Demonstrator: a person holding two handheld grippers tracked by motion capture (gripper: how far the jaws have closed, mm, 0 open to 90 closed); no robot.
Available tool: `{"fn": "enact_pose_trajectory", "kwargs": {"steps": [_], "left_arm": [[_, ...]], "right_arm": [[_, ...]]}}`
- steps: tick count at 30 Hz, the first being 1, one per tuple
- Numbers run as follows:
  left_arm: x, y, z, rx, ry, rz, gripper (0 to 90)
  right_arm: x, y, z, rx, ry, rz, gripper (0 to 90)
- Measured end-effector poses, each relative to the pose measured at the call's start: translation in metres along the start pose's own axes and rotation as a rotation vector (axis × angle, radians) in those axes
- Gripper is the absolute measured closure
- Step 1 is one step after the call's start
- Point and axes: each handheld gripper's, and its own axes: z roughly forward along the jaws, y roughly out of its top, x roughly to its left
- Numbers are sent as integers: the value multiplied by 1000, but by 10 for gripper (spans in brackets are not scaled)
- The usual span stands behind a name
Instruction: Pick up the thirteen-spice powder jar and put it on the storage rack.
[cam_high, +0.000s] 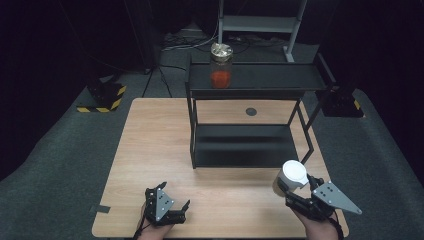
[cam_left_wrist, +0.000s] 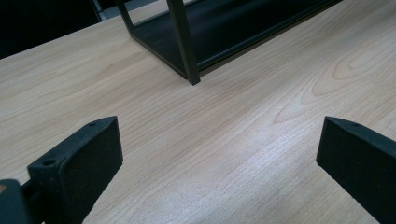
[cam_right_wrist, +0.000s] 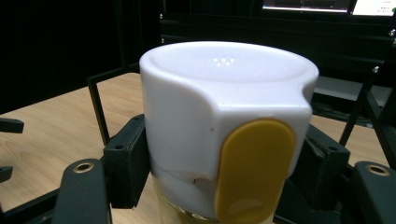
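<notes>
The right claw (cam_high: 295, 192) grips a white-lidded container (cam_high: 291, 176) near the counter's (cam_high: 150, 150) front right corner. Keep it upright and lift gently, clear of the black shelf rack (cam_high: 250, 120). The left claw (cam_high: 172, 210) rests wide, holding nothing.

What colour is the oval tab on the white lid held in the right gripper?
Mustard yellow; the tab on the white lid shows best in the right gripper view.

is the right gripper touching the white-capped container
Touching. In the right gripper view both black jaws press against the sides of the white-capped container, so the right gripper is shut on it.
</notes>
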Motion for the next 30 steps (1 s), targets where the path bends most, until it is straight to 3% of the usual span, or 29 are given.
{"fn": "enact_pose_trajectory", "kwargs": {"steps": [7,13,30], "left_arm": [[1,1,1,8,-4,3,5],[2,-1,-1,-5,-6,-7,4],[3,-1,-1,-5,-12,-5,5]], "right_arm": [[-3,9,15,-14,11,-17,298],[-7,19,26,-36,27,1,298],[-15,52,46,-81,10,-5,298]]}}
